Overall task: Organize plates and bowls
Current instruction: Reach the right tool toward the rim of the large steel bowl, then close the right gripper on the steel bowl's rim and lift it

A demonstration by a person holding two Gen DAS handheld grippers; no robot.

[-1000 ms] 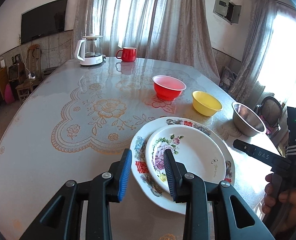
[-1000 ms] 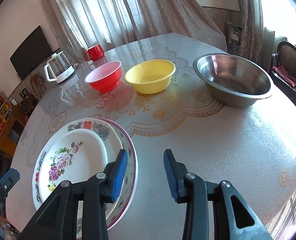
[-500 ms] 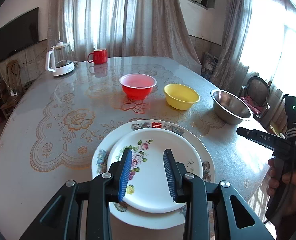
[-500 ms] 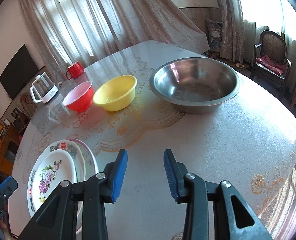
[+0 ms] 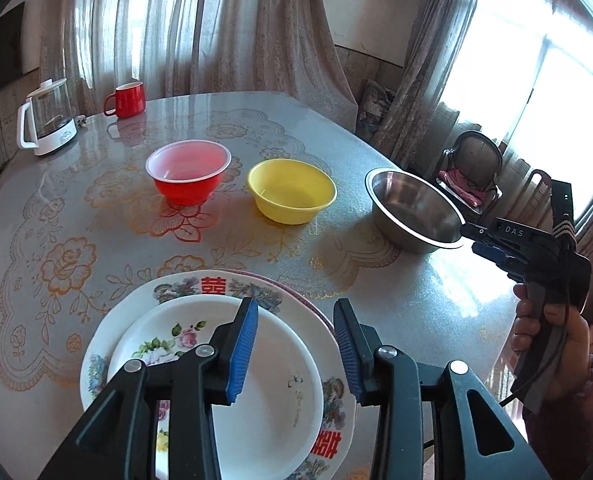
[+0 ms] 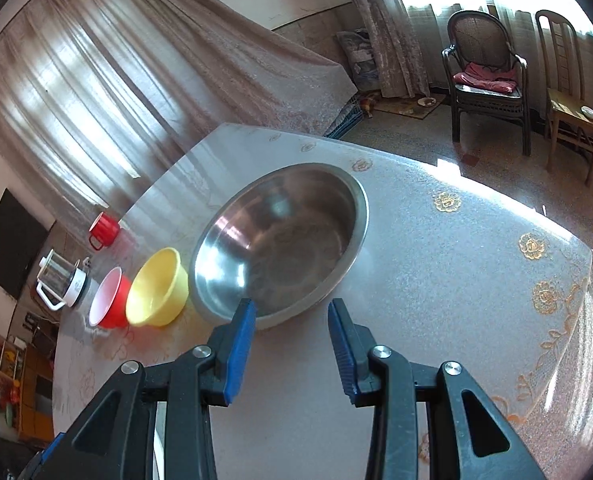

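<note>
A small floral plate (image 5: 272, 364) lies stacked on a larger patterned plate (image 5: 200, 288) at the table's near edge. My left gripper (image 5: 294, 344) is open and empty just above them. Beyond stand a red bowl (image 5: 188, 172), a yellow bowl (image 5: 292, 190) and a steel bowl (image 5: 412, 208) in a row. My right gripper (image 6: 290, 340) is open and empty, its fingertips at the steel bowl's (image 6: 284, 240) near rim; it also shows in the left wrist view (image 5: 484, 240). The yellow bowl (image 6: 158, 288) and red bowl (image 6: 108, 300) lie to its left.
A glass kettle (image 5: 48, 124) and a red mug (image 5: 126, 100) stand at the table's far side. The table edge (image 6: 556, 224) runs right of the steel bowl. Two chairs (image 6: 488, 76) stand on the floor beyond.
My right gripper has moved forward and rolled, closing in on the steel bowl's rim. My left gripper has swung right, still over the stacked plates.
</note>
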